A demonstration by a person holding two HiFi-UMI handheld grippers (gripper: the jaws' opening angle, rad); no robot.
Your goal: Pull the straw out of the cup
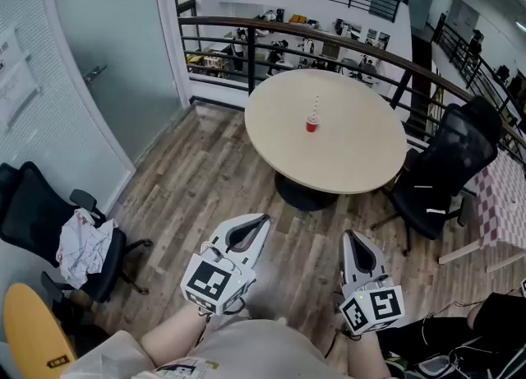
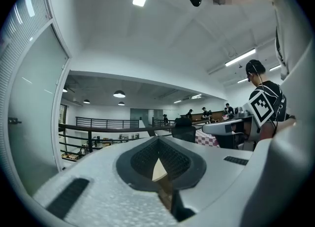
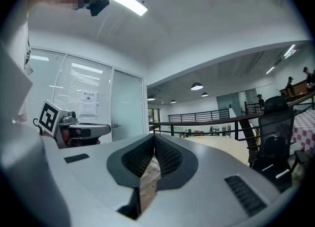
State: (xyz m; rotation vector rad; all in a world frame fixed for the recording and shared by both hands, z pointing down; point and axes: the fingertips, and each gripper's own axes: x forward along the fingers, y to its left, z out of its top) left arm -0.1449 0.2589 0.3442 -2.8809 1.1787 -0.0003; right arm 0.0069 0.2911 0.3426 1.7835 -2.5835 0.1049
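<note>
Red cup [image 1: 312, 125]: in the head view it stands upright near the middle of the round, pale wooden table [image 1: 362, 164], well apart from both of our grippers.
Straw [image 1: 316, 108]: red-and-white striped, rising close to upright out of the cup's mouth.
Left gripper [image 1: 261, 221]: we hold it low and close to our body over the wood-plank floor [image 1: 197, 180]. Its tip is aimed ahead and slightly right, toward the table, and its marker cube sits back at our wrist.
Right gripper [image 1: 350, 238]: held just beside the left one with a gap between them. It points ahead, with our forearm running straight back behind it.
Chairs: one black office chair [image 1: 444, 172] stands at the table's right side. Another black chair [image 1: 33, 213] at the far left carries a crumpled pale cloth [image 1: 82, 246].
Left gripper [image 2: 158, 141], in the left gripper view: we hold it level, looking out toward a dark railing [image 2: 98, 128]. The jaws meet at the tips with nothing clamped between them. The right gripper's marker cube shows at the right edge.
Right gripper [image 3: 153, 138], in the right gripper view: also held level. The jaws are pressed fully together and grip nothing. The table top [image 3: 216, 145] lies ahead and to the right, beyond the tips, and the left gripper shows at the left.
</note>
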